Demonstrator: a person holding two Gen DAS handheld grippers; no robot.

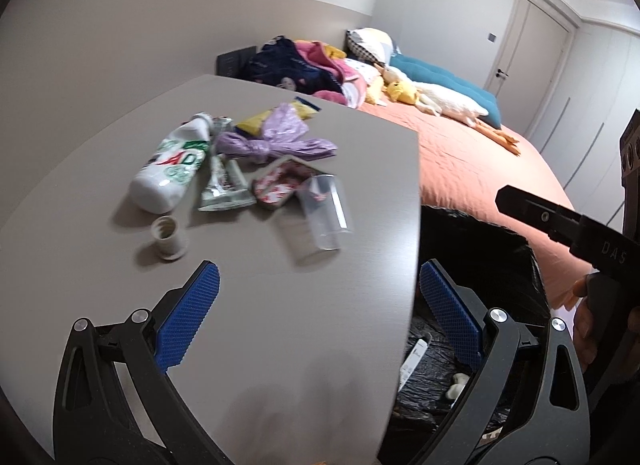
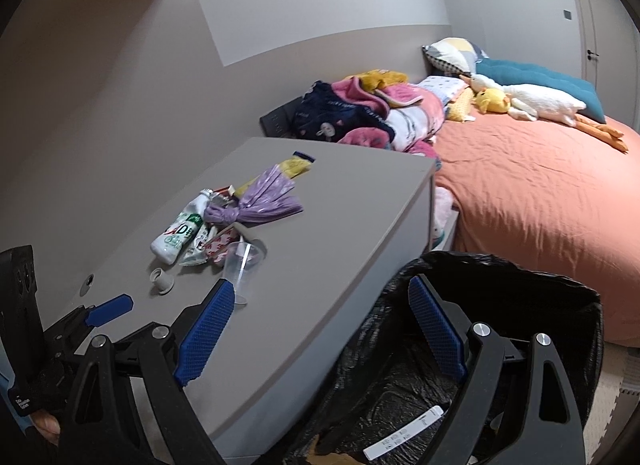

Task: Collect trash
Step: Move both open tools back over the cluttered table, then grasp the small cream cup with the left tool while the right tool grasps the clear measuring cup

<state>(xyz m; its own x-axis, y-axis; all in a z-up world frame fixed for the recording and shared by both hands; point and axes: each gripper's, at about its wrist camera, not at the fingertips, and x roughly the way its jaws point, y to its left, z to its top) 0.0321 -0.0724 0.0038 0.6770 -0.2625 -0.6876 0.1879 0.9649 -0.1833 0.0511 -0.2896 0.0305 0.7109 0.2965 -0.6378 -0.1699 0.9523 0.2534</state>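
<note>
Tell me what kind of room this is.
Most likely a bedroom: a bed with an orange cover, pillows and plush toys beside a grey table.

A matt grey worktop (image 1: 280,325) is seen; the cup (image 1: 326,211) is clear plastic, the bin liner (image 2: 400,393) glossy black film.

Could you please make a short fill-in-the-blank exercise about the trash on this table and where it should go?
1. The clear plastic cup lies on its ____ on the grey table.
2. The bin beside the table is lined with a ____ bag.
3. The knotted bag in the trash pile is ____ in colour.
4. The fingers of the left gripper are ____ and hold nothing.

Missing words: side; black; purple; open
</note>
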